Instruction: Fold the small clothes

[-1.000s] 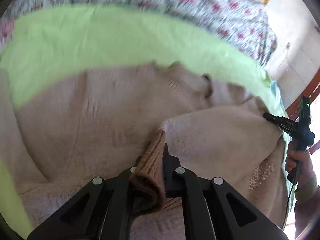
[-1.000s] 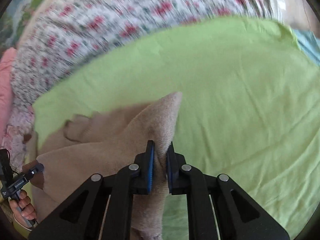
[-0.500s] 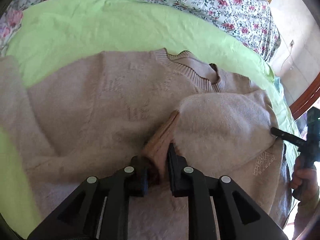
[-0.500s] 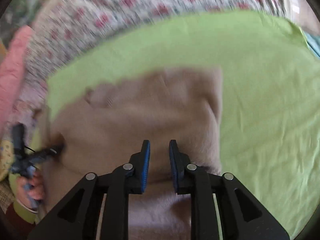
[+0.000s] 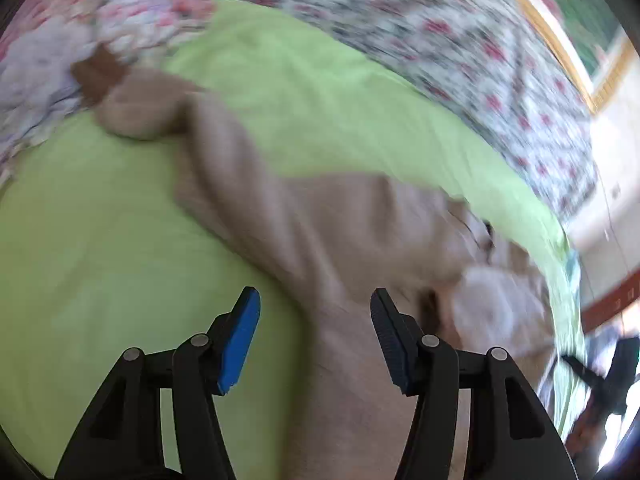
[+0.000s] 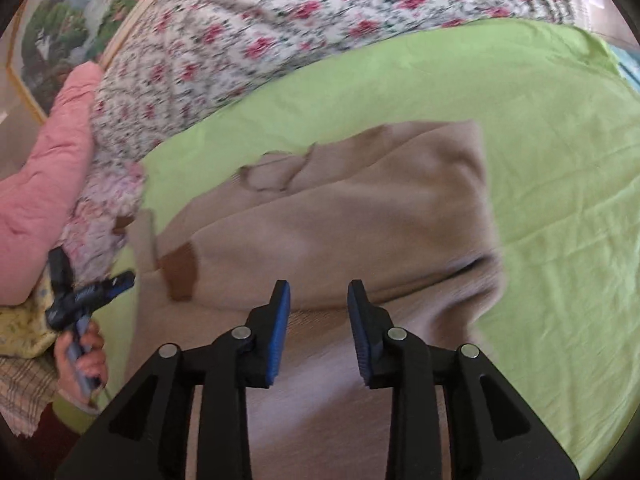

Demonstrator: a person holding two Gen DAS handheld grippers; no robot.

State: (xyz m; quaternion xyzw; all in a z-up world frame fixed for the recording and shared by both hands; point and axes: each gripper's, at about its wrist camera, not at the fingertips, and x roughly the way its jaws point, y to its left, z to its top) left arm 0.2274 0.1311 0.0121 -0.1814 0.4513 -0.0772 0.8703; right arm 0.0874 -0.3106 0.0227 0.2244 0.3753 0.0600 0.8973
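A beige knit sweater [image 6: 360, 208] lies on a green sheet [image 6: 540, 140]. Its right sleeve is folded across the body, and the brown cuff [image 6: 180, 270] rests near the left side. My right gripper [image 6: 316, 300] is open and empty just above the sweater's lower part. My left gripper [image 5: 314, 312] is open and empty above the sweater's left edge; in its blurred view the left sleeve [image 5: 224, 160] stretches out to a brown cuff [image 5: 98, 74]. The left gripper also shows at the left of the right wrist view [image 6: 120, 282], held by a hand.
A floral bedspread [image 6: 260, 40] covers the bed behind the green sheet. A pink quilt [image 6: 44, 184] lies at the left. A framed picture [image 6: 68, 28] hangs behind. The bed edge and floor show at the right of the left wrist view [image 5: 600, 208].
Both grippers let go and opened: the left released the brown cuff, the right released the sweater's side. The sleeve now lies folded over the body. The left gripper swung towards the left sleeve.
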